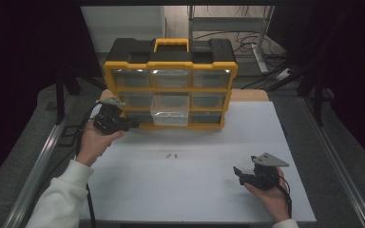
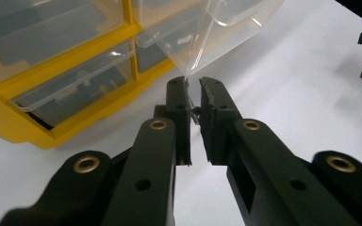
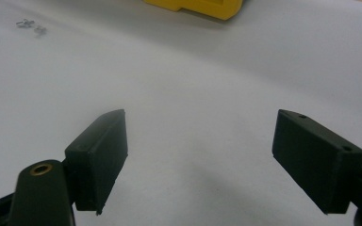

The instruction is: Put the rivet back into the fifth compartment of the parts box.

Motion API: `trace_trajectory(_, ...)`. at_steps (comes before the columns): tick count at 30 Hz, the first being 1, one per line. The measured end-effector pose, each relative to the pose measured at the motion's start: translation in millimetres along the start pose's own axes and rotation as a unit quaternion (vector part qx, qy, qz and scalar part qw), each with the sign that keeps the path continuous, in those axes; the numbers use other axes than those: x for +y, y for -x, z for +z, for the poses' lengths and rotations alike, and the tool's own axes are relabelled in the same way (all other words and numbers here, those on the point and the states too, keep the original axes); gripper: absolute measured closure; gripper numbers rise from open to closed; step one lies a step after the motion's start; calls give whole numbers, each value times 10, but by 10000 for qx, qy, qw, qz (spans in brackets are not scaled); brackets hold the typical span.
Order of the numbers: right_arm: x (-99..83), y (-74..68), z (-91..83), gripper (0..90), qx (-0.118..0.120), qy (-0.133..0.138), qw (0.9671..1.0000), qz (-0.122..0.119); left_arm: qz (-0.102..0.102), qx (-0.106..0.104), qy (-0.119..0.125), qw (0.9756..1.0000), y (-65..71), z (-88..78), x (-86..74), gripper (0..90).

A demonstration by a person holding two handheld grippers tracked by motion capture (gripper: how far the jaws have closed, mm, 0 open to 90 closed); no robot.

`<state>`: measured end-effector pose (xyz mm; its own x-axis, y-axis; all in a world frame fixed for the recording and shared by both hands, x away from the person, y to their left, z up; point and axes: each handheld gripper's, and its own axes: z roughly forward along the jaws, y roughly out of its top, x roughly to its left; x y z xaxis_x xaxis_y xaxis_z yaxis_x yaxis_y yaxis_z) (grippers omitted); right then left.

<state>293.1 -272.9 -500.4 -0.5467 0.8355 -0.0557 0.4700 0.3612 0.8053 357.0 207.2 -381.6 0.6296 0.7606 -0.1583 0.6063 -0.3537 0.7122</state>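
Observation:
A yellow and black organizer [image 1: 170,85] with clear drawers stands at the back of the white table [image 1: 195,190]. Its lower middle drawer [image 1: 170,116] is pulled out; in the left gripper view that drawer [image 2: 217,33] hangs just beyond my jaws. My left gripper [image 1: 135,124] sits at the organizer's lower left, jaws nearly together [image 2: 193,84] on a small metal screw [image 2: 196,111]. Two more small screws [image 1: 171,155] lie on the table in front of the organizer. My right gripper [image 1: 237,172] rests at the front right, open and holding nothing [image 3: 198,141].
The organizer's yellow frame [image 2: 28,132] and shut drawers stand to the left of the left gripper. The loose screws [image 3: 30,26] lie far ahead-left of the right gripper. Metal rails [image 1: 38,166] run along both table sides.

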Motion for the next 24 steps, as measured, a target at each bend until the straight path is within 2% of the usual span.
trace_trajectory(5,0,-1,1,195,3,-2,10000,2,68,72,43,9999,33,-38,55,832)
trace_trajectory(24,-1,-1,2,195,5,-6,10000,11,148,90,161,9997,88,-120,214,832)
